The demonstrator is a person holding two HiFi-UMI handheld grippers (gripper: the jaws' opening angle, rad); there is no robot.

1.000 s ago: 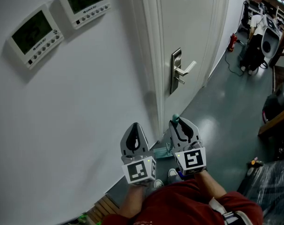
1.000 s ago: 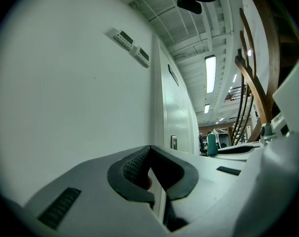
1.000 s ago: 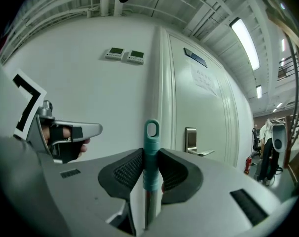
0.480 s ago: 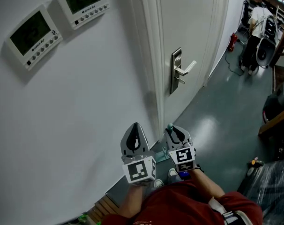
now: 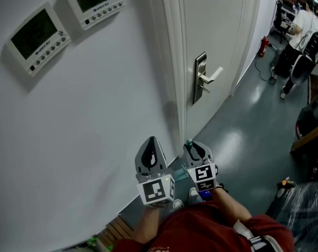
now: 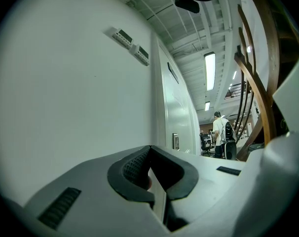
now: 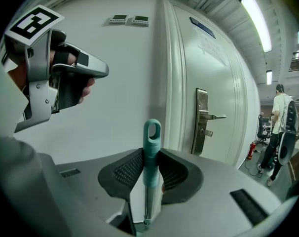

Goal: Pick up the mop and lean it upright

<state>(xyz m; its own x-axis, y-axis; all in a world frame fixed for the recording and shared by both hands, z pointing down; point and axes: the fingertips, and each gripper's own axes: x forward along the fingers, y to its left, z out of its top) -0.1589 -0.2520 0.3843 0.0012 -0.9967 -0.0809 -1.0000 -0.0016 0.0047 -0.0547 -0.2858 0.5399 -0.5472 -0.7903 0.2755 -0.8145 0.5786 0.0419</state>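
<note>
The mop's metal handle (image 7: 150,181) ends in a teal grip with a hanging loop (image 7: 152,129). It stands upright between the pads of my right gripper (image 7: 150,157), which is shut on it just below the loop. In the head view the teal tip (image 5: 189,142) pokes out of the right gripper (image 5: 195,150), close to the white door frame (image 5: 172,62). A teal part of the mop (image 5: 178,171) shows lower down near the floor. My left gripper (image 5: 151,146) is beside it on the left, shut with nothing held (image 6: 149,154), pointing along the white wall.
A white door with a metal lever handle (image 5: 209,80) is just right of the frame. Two wall control panels (image 5: 35,35) (image 5: 93,1) hang up on the left. A person (image 5: 300,30) and a red fire extinguisher (image 5: 262,46) are far down the grey floor. A wooden stair rail (image 6: 253,83) rises at right.
My right gripper has carried the mop handle left, closer to the door frame and the left gripper. The left gripper has stayed put. The person in the background has walked.
</note>
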